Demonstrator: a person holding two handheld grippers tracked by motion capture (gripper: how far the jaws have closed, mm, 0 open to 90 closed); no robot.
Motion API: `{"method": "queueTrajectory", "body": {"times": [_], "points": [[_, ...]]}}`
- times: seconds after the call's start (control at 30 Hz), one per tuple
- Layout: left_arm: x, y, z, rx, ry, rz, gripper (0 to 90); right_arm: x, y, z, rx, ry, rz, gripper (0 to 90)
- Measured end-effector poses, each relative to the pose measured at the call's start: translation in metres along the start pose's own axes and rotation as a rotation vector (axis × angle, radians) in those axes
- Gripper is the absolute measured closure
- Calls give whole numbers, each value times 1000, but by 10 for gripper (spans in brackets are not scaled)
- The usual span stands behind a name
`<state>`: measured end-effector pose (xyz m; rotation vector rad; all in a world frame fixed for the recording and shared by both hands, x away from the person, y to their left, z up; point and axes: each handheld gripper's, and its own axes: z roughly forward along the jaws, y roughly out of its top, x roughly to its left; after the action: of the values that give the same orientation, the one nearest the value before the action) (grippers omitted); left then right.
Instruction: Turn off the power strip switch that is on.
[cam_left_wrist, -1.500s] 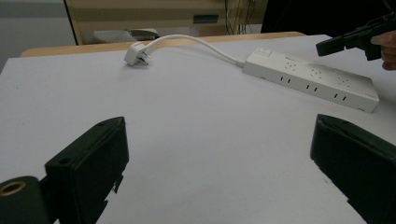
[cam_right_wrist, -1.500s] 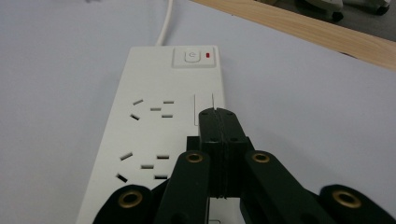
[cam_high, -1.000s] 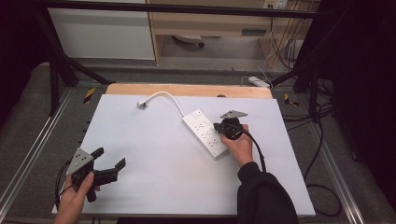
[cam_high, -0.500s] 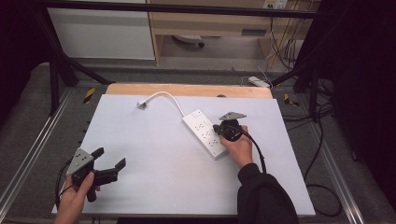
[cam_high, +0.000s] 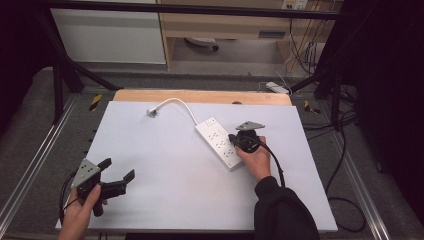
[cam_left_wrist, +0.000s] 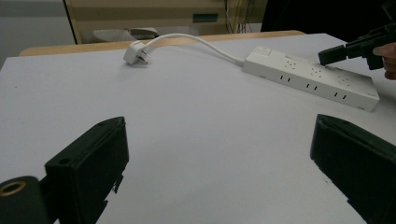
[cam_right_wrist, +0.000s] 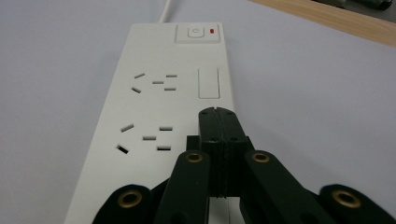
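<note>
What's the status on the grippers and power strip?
Right gripper shut, over white plastic power strip. Left gripper open, empty. White plug loose on table, nothing blocking.

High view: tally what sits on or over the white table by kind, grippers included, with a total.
White power strip, with its cord and plug: 1
Black two-jaw grippers: 2, the left gripper open, the right gripper shut with its tips over the strip
Total: 3

Open tongs (cam_left_wrist: 219, 163) facing power strip (cam_left_wrist: 310, 77)
</note>
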<state>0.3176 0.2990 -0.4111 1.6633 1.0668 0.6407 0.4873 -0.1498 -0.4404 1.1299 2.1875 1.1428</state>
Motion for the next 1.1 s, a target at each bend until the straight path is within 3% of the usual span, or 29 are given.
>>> {"method": "queueTrajectory", "body": {"times": [1.1], "points": [[0, 0, 0, 1, 1, 1, 43, 1, -5, 0, -34, -4, 11, 900]]}}
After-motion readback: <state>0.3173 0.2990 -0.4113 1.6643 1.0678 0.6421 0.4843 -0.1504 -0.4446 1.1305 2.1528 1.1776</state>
